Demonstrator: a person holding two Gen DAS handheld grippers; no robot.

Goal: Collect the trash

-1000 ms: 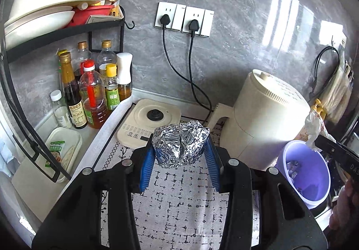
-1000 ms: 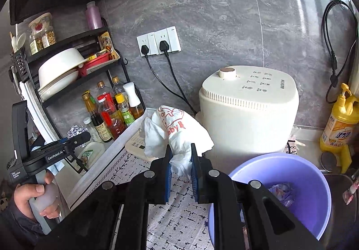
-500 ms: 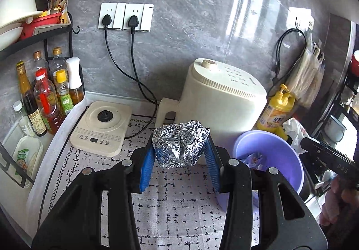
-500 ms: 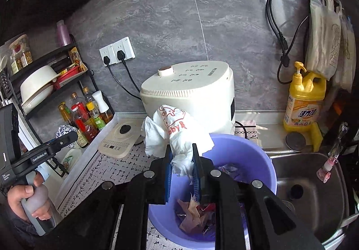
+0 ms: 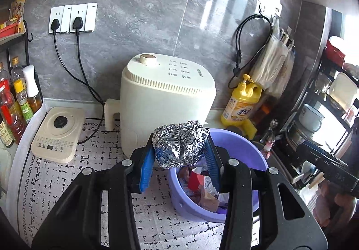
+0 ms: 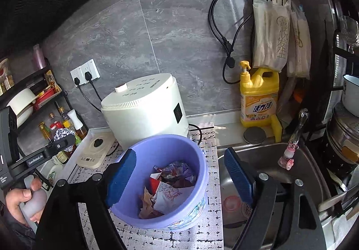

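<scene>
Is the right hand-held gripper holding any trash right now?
No. The right hand-held gripper is open with nothing between its blue pads, above the purple bin.

Bin mouth: the purple bin [image 6: 161,155] is open upward at lower centre of the right wrist view; wrappers [image 6: 170,189] cover only its bottom.
Behind the bin: the white appliance [image 6: 145,108] stands just behind its rim.
Right of the bin: the sink [image 6: 269,160] drops away, with the faucet [image 6: 296,133] rising at its far edge and a yellow soap bottle [image 6: 258,97] behind.
Left of the bin: a bare strip of patterned mat [image 5: 89,173] on the surface, lower left of the left wrist view, bounded by the flat cooker base [image 5: 58,133] and its cords [image 5: 87,84].
Far left: bottles [image 5: 20,102] crowd the corner.
Over the bin: the foil ball [image 5: 179,144], between the left jaws, sits in front of the near rim.
</scene>
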